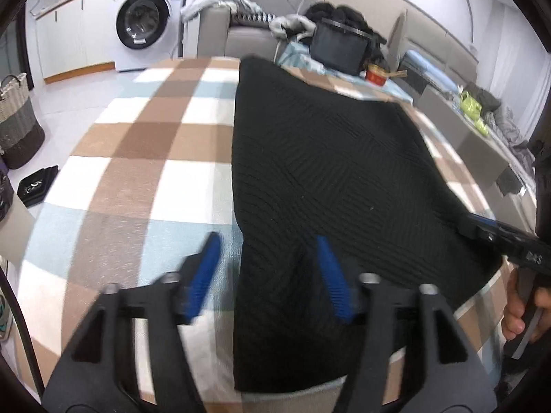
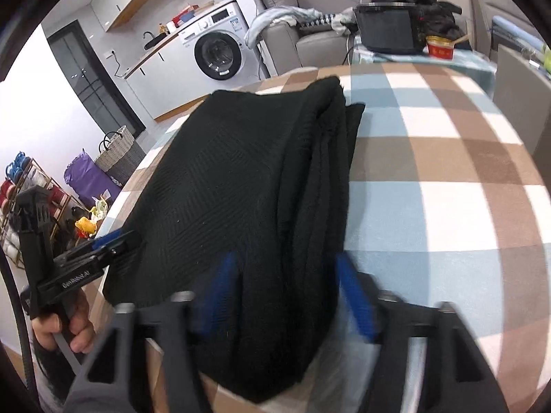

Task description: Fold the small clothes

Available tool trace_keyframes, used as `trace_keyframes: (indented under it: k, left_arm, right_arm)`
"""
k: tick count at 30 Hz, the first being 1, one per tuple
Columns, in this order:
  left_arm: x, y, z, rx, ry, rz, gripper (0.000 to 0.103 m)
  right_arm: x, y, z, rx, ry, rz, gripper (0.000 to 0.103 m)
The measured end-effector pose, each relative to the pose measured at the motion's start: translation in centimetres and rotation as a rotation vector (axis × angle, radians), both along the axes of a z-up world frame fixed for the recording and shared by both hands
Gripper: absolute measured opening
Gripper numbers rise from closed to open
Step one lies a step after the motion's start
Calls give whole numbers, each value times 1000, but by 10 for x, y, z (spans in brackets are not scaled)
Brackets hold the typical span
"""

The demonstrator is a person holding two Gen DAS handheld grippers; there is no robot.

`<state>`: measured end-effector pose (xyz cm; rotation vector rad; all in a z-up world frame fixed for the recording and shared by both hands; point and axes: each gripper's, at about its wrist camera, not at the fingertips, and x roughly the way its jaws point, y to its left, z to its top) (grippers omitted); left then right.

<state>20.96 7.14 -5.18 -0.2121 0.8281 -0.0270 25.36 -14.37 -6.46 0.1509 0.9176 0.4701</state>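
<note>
White lettering on the side of the left tongs (image 2: 113, 241) is too blurred to read, as is the label on the washing machine (image 1: 144, 20). A folded black knit garment (image 1: 327, 172) lies flat on the desk's checked cloth (image 1: 137, 137). Both tongs stand open: the left straddle the garment's near left edge, the right tongs (image 2: 289, 292) its stacked right edge, pads not pressing. A woven basket (image 1: 17, 117) stands on the floor.

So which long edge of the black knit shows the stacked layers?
The edge by the right gripper: the black knit garment shows several stacked layers there. By the left gripper the edge is smooth.
</note>
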Motion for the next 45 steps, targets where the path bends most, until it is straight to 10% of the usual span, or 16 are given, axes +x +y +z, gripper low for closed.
trace_keyframes:
  k: [8,45]
  left_arm:
    - [-41,-12,29,69,-148,-2,102]
    - [-122,-27,39,143,-358,9,102]
  right_arm:
    - [-41,-12,34,22,-218,34,103]
    - [-117,-4,33,-14,-497,79,103]
